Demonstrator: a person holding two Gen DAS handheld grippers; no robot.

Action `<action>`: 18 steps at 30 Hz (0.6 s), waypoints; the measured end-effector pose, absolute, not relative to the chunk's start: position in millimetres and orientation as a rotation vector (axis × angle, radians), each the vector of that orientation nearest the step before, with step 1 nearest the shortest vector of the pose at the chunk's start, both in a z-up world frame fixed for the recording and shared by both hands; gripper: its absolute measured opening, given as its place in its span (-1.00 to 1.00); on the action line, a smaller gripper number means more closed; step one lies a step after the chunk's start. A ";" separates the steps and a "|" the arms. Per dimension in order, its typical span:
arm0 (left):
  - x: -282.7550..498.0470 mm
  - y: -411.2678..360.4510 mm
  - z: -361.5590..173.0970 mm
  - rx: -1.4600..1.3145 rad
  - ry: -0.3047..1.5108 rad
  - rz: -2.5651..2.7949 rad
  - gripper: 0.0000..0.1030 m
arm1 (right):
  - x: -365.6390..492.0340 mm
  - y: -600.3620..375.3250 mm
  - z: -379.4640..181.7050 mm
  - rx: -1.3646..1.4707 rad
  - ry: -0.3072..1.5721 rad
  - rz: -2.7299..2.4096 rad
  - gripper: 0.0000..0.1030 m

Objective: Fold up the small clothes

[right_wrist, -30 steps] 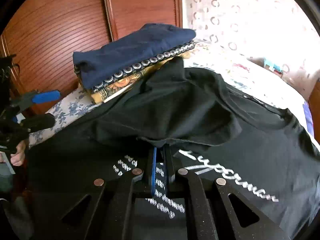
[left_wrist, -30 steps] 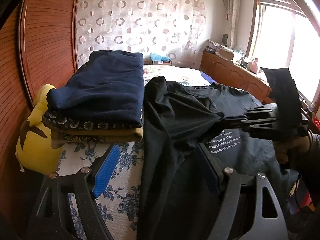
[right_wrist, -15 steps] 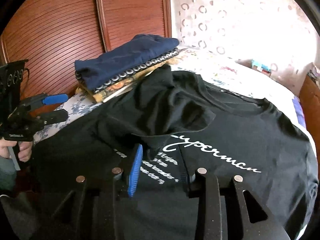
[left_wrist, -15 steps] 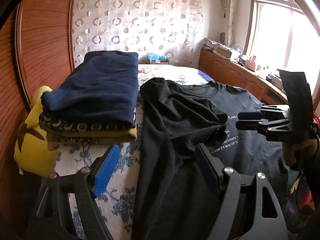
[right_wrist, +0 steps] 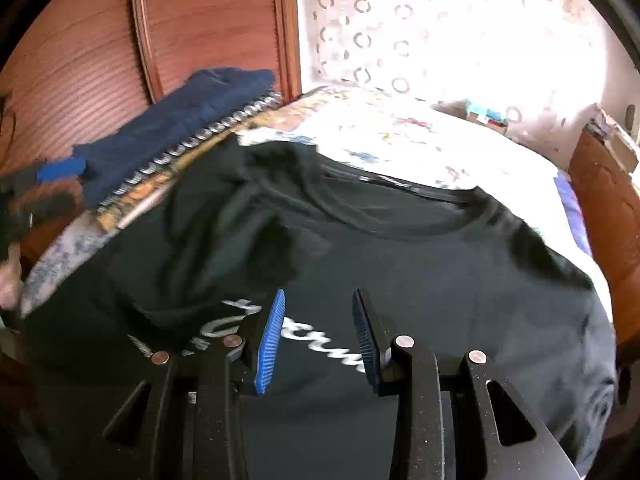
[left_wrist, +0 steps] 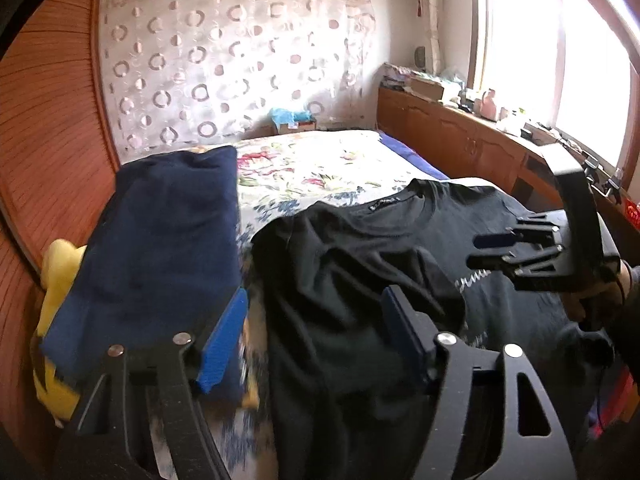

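Note:
A black T-shirt [left_wrist: 360,264] with white lettering lies spread on the bed, its left sleeve folded in over the chest [right_wrist: 240,232]. My left gripper [left_wrist: 314,300] hovers over the shirt's left edge, next to the pile of folded clothes [left_wrist: 168,232]. Its jaws are closing, with nothing between them. My right gripper [right_wrist: 319,300] stands open above the lettering and holds nothing. It shows at the right of the left wrist view [left_wrist: 480,250], held by a hand. The left gripper [right_wrist: 52,186] appears blurred at the left edge of the right wrist view.
The folded pile [right_wrist: 180,120], navy on top, rests on a yellow cushion [left_wrist: 56,280] against the wooden wardrobe [right_wrist: 80,60]. Floral bedsheet [left_wrist: 320,164] stretches beyond the shirt. A low wooden cabinet [left_wrist: 460,140] runs under the window on the right.
My right gripper has let go of the sleeve, opened and drawn back over the lettering. The left gripper has moved forward along the pile, its jaws a little narrower.

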State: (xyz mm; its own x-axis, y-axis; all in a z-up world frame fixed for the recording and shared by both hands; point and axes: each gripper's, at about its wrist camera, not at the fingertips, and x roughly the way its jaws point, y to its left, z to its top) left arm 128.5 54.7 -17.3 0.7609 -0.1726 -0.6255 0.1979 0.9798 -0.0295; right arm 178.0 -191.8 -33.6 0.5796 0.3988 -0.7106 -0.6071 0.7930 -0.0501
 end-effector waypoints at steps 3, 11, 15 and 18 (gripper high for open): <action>158.1 52.4 -20.0 0.028 0.717 -0.205 0.17 | 185.7 -206.0 -38.4 -0.312 0.768 0.567 -0.25; 210.8 48.9 -33.0 0.061 0.800 -0.165 0.01 | 211.3 -234.6 -51.2 -0.296 0.825 0.521 0.04; 229.9 46.1 -41.5 0.089 0.851 -0.146 0.00 | 217.2 -235.2 -50.2 -0.307 0.818 0.534 0.10; 241.3 46.2 -47.7 0.100 0.880 -0.126 0.00 | 221.3 -233.5 -51.1 -0.300 0.814 0.547 0.19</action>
State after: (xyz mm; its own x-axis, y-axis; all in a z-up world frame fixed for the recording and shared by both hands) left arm 241.3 46.2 -47.7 0.6308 -0.0690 -0.7729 0.1511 0.9879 0.0352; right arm 221.3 -233.5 -51.1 0.5598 0.3447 -0.7535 -0.5681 0.8216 -0.0462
